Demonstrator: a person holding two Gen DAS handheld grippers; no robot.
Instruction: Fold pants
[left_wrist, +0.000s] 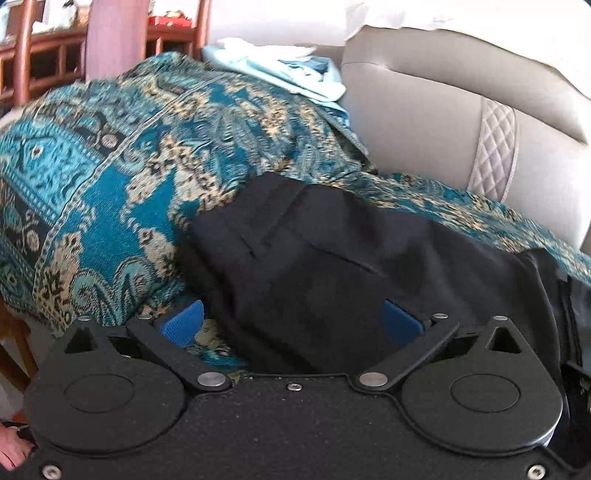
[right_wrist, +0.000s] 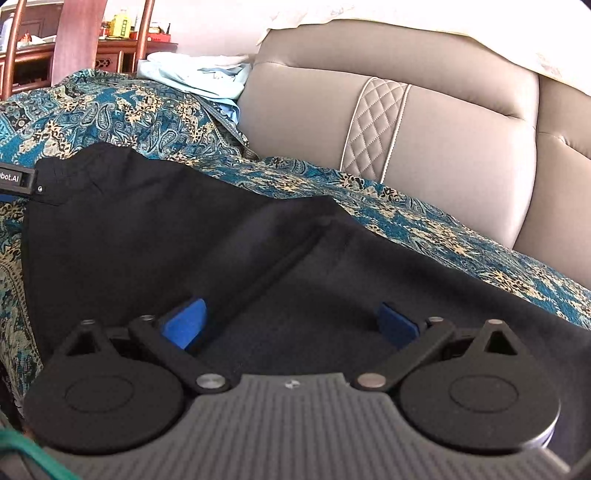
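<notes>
The pants (left_wrist: 332, 258) are black, of a plain matte cloth, and lie spread on a teal and cream patterned cover over the seat of a grey sofa. In the left wrist view one end shows a squared, folded edge toward the sofa's arm, with a slit pocket and a straight seam across the cloth. In the right wrist view the pants (right_wrist: 184, 236) stretch wide across the seat, one corner raised toward the sofa back, and a long crease or seam runs diagonally through the middle.
</notes>
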